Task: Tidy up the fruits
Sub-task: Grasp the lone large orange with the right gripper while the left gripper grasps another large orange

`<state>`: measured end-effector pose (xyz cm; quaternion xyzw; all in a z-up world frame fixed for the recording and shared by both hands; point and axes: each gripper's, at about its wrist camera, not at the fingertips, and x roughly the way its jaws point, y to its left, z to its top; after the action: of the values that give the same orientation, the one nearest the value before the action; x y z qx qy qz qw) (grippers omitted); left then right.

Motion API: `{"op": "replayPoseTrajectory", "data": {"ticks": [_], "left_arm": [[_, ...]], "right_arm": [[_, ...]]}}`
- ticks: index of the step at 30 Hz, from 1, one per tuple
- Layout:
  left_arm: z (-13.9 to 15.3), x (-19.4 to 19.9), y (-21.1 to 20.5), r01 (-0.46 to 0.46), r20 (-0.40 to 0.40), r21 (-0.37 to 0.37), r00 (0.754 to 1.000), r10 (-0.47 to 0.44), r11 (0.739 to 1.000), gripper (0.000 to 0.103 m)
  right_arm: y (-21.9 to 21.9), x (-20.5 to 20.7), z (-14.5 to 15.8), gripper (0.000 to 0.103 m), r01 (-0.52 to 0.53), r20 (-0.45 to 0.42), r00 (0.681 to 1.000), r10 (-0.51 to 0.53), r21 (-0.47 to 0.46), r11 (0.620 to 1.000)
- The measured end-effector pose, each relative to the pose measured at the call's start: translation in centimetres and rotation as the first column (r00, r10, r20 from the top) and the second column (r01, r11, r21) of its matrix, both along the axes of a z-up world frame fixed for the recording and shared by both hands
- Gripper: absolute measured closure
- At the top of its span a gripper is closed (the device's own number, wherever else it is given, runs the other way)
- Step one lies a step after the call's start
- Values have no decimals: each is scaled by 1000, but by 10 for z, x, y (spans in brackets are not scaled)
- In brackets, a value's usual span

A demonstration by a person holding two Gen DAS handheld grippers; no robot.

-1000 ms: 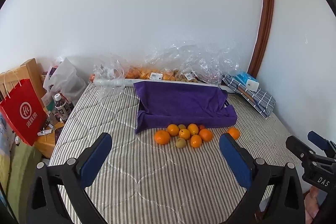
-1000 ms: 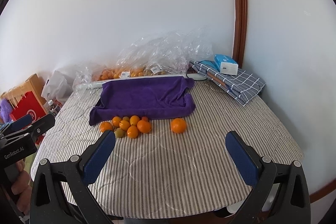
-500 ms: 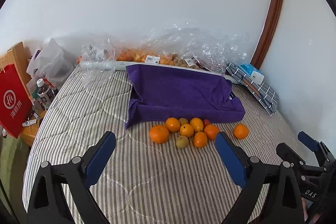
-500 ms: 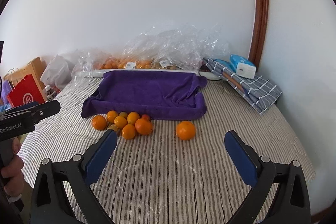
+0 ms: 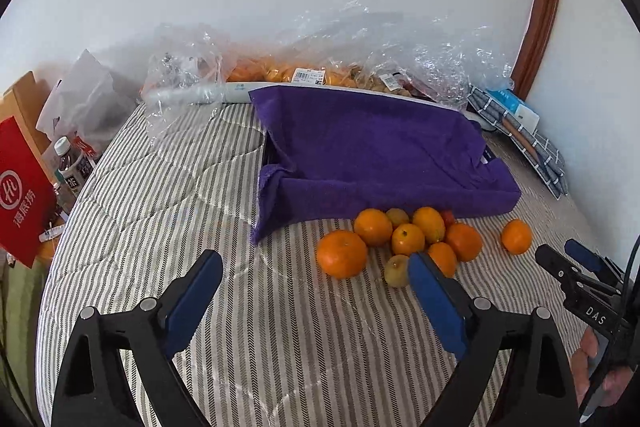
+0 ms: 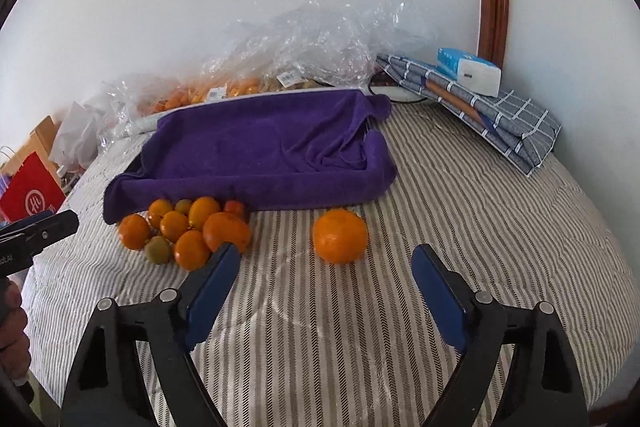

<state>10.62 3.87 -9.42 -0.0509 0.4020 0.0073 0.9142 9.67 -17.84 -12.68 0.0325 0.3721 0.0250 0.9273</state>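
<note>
Nothing is sorted yet, I judge: my left tool [image 5: 316, 263] and right tool [image 6: 324, 257], jaws just narrowing yet spread and empty, face fruits [image 5: 404, 239] loose on the bed [image 6: 460, 195] beside the empty purple-lined tray [image 6: 256, 147].

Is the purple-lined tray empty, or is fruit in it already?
Empty. The purple-lined tray shows only bare cloth; the fruit pile sits outside its front edge.

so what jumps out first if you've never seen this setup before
The purple towel-lined tray in the middle of the striped bed cover catches the eye first, empty of fruit. Right at its near edge sits a tight pile of oranges, with one lone orange apart to their right, just ahead of the open right gripper. Behind the tray, crumpled clear plastic bags of more fruit lie along the wall.
</note>
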Motion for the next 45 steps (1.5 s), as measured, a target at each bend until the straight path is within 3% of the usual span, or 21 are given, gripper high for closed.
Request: {"op": "replayPoseTrajectory", "data": {"ticks": [1, 3, 6, 12, 14, 16, 19, 22, 30, 33, 38, 45], "left_arm": [[-5, 3, 2, -5, -8, -4, 1000, 5, 1000, 10], [-15, 9, 7, -12, -32, -25, 999, 11, 1000, 10], [-29, 17, 13, -11, -61, -56, 998, 8, 998, 10], [-47, 33, 11, 32, -104, -85, 994, -41, 996, 17], [-51, 36, 7, 48, -106, -85, 993, -57, 995, 24], [-55, 39, 2, 61, -105, -77, 992, -69, 995, 26], [-61, 44, -4, 77, -104, -99, 991, -87, 992, 37], [-64, 45, -11, 72, -72, -57, 994, -76, 996, 46], [-63, 46, -5, 80, -59, -103, 995, -86, 991, 49], [-64, 44, -2, 79, -52, -133, 995, -86, 988, 65], [-62, 40, 4, 59, -25, -156, 998, -64, 986, 65], [-53, 29, 9, 35, 55, -161, 998, -26, 986, 65]], "right_arm": [[-2, 7, -8, 21, -4, -26, 1000, 4, 8, 1000], [-4, 22, -23, 38, -4, -80, 997, 4, 2, 1000], [-7, 40, -42, 54, 0, -140, 990, 0, 0, 1000], [-6, 56, -48, 54, -13, -131, 991, 12, -10, 1000], [-5, 59, -49, 60, -18, -137, 990, 16, -11, 1000], [-5, 59, -48, 61, -21, -132, 991, 20, -9, 1000], [-4, 54, -46, 61, -25, -103, 994, 24, -11, 1000], [-1, 49, -41, 61, -42, -67, 997, 41, -11, 999], [1, 47, -41, 61, -93, -65, 994, 94, 18, 996], [-2, 43, -38, 61, -93, -43, 995, 95, 40, 995], [-5, 36, -32, 61, -104, 10, 995, 104, 73, 992], [-2, 35, -31, 61, -142, 20, 990, 141, 80, 987]]}}
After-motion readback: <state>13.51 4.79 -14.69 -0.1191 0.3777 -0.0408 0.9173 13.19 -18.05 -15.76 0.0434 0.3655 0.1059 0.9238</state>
